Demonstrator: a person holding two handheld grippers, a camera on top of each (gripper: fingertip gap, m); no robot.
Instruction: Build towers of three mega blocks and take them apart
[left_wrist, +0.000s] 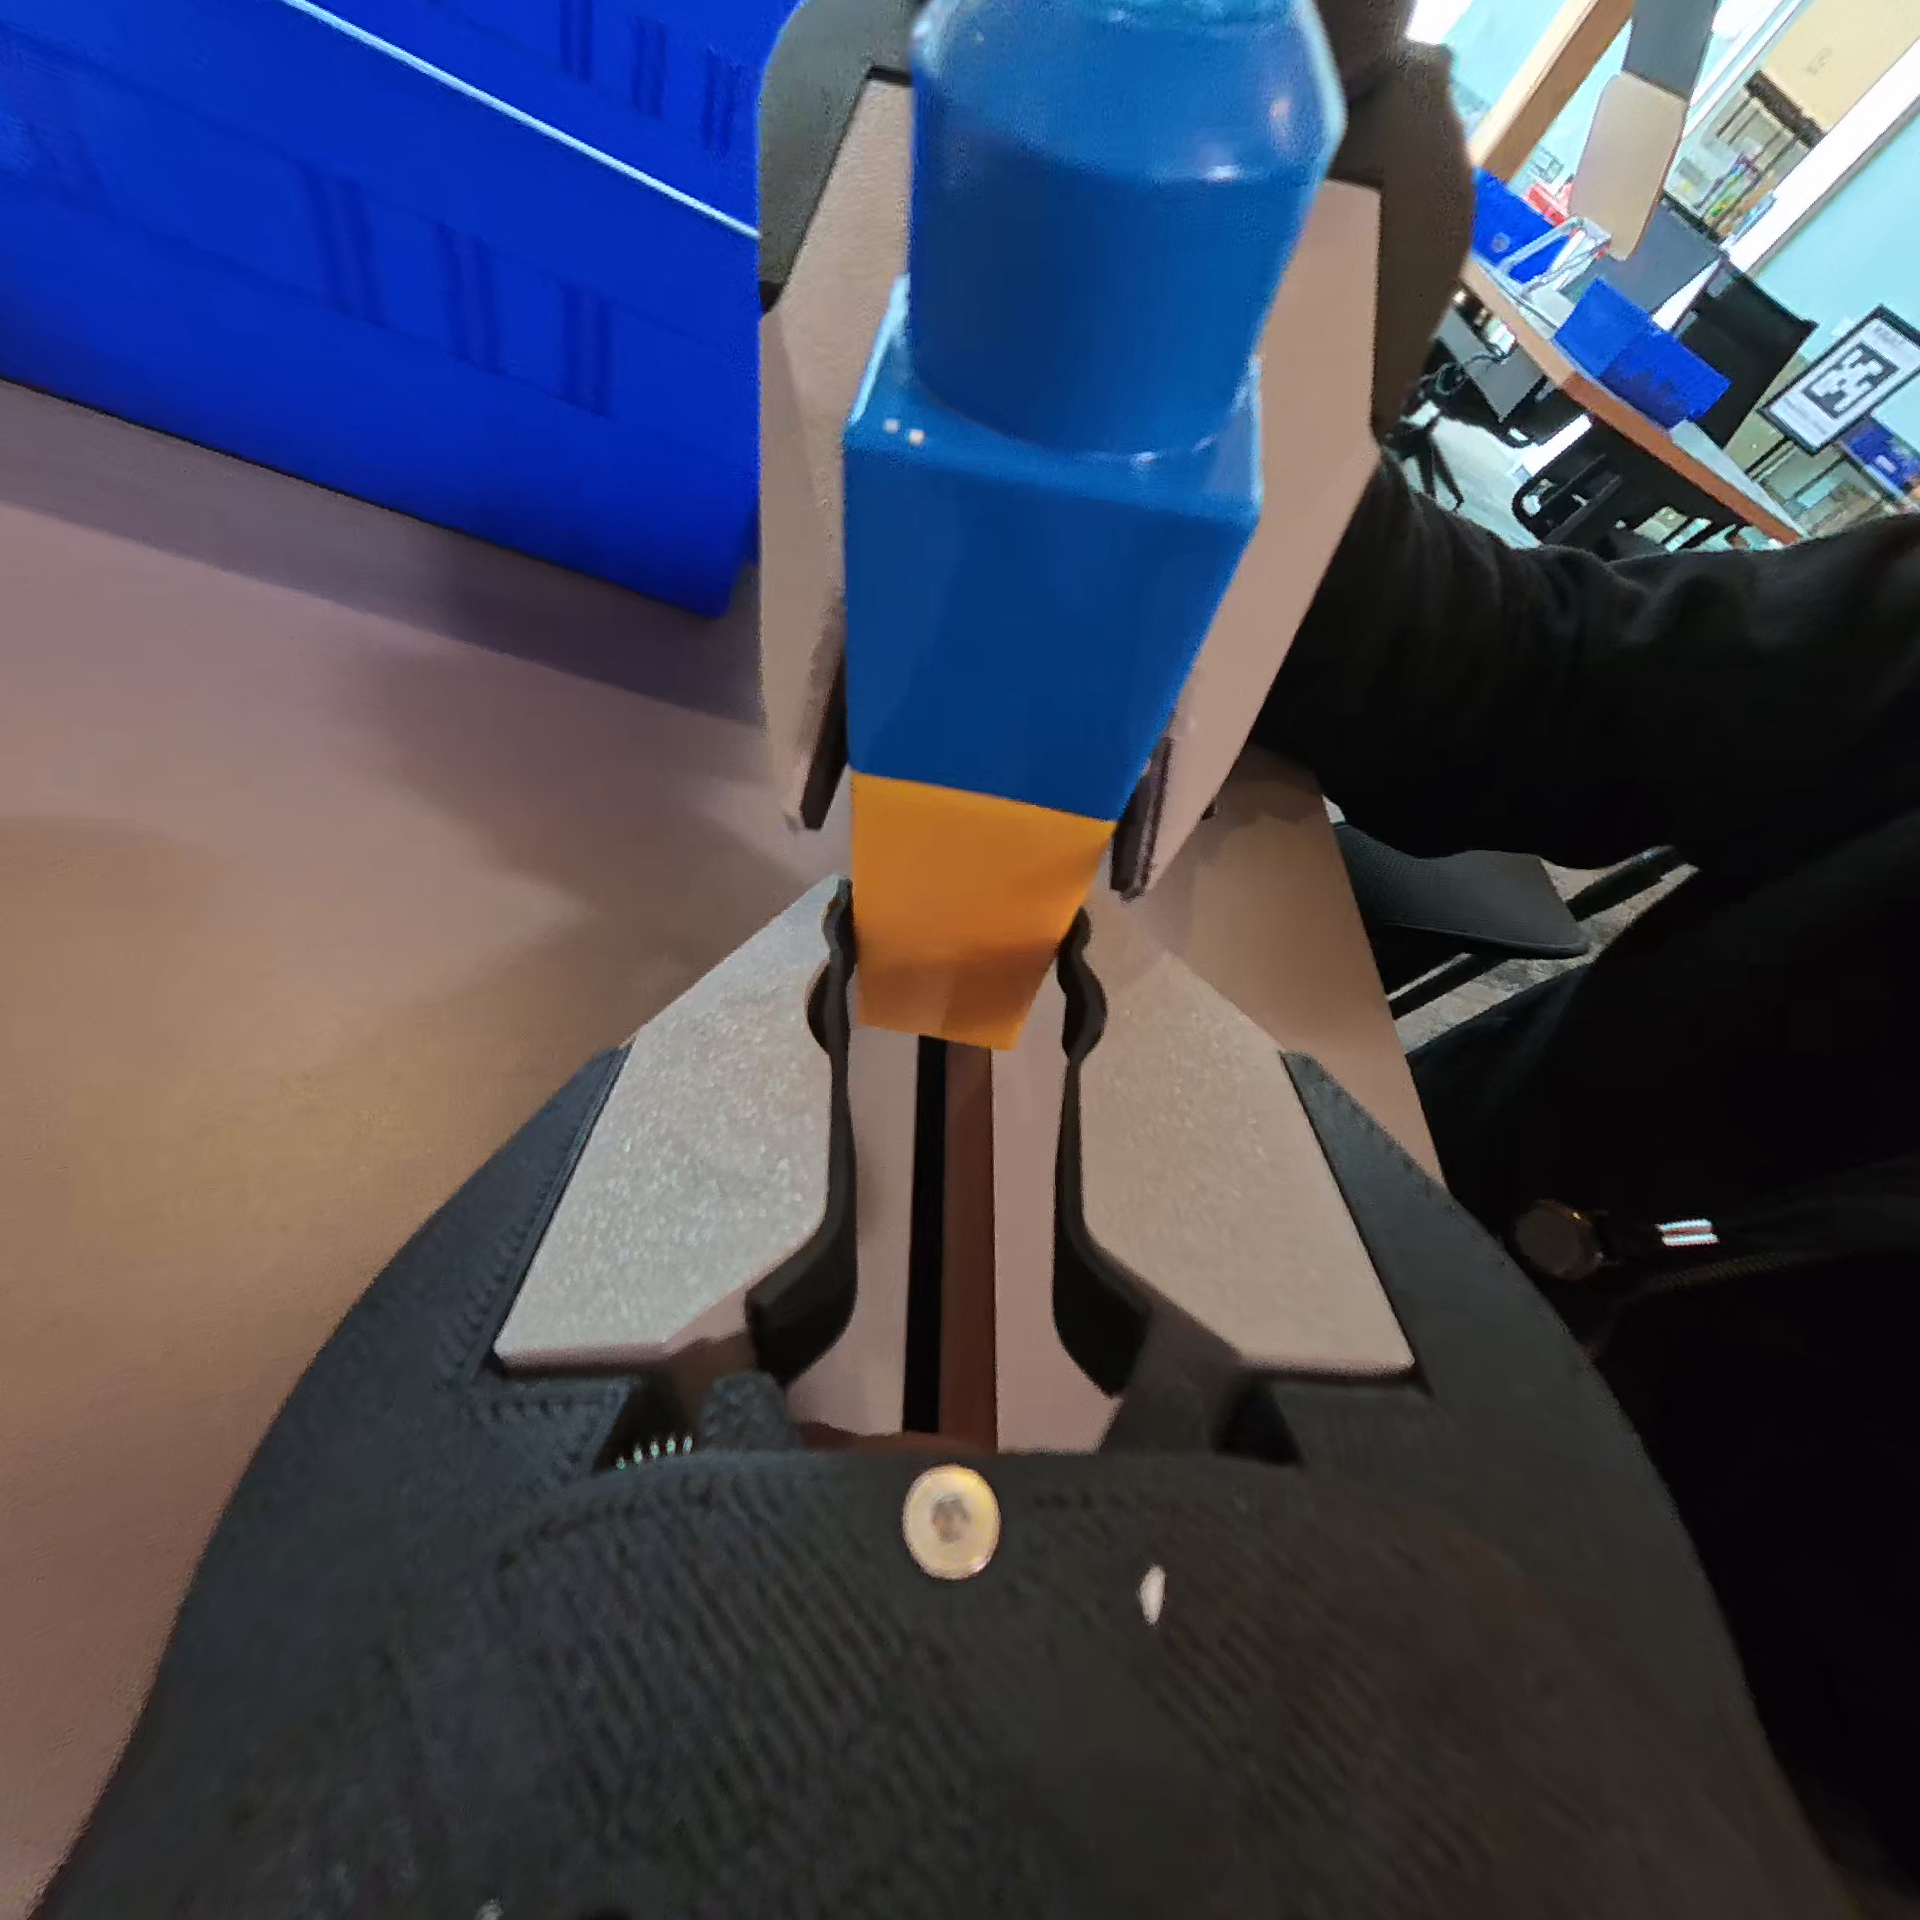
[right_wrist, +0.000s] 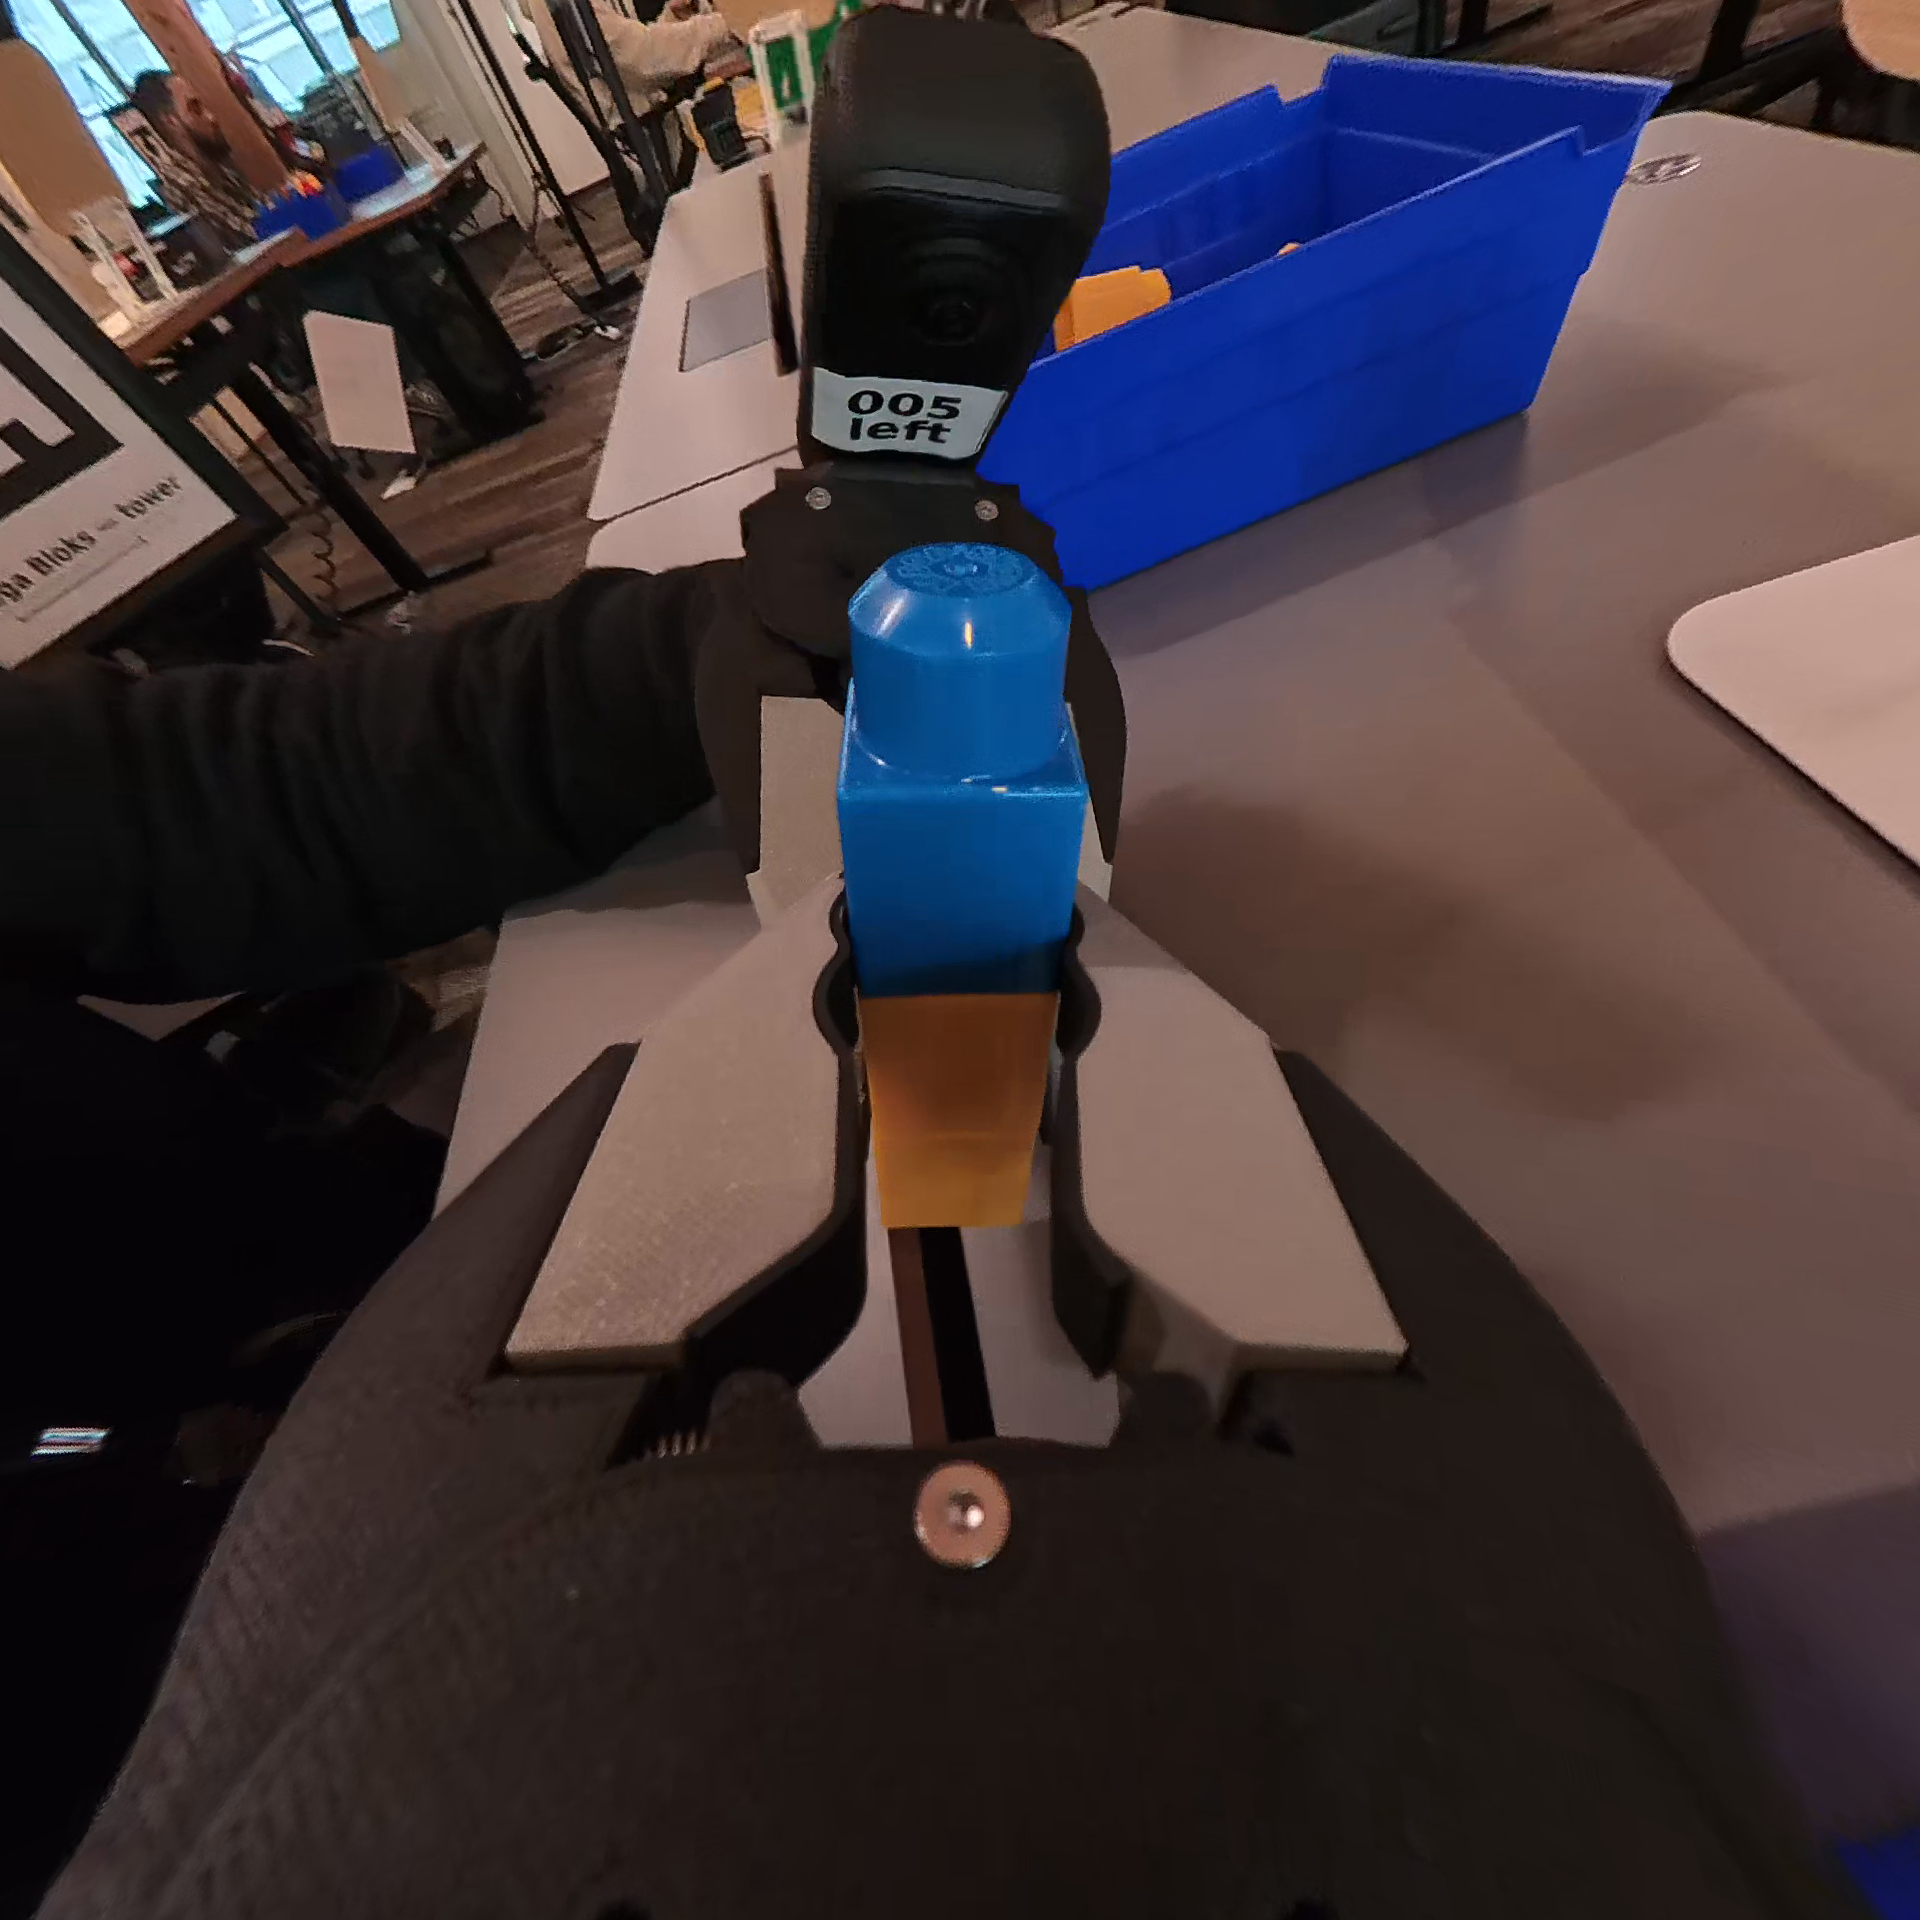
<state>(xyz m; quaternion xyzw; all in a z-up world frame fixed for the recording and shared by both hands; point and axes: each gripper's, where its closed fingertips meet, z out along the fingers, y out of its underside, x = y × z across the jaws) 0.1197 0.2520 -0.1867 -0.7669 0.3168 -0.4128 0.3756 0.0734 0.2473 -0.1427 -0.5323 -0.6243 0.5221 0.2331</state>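
Note:
A blue mega block sits stacked on an orange mega block, held in the air over the table. My left gripper is shut on the orange block. My right gripper comes from the far side, its pads clamped on the blue block's lower end. In the right wrist view my right gripper is shut at the bottom edge of the blue block, with the orange block between its fingers. The left gripper's camera housing faces me; its fingertips are hidden behind the blocks.
A blue bin with orange blocks inside stands on the grey table; it also shows in the left wrist view. A white pad lies at the right. A person's black sleeve reaches in from the left. My hands' fingertips stand some 6 centimetres from each other.

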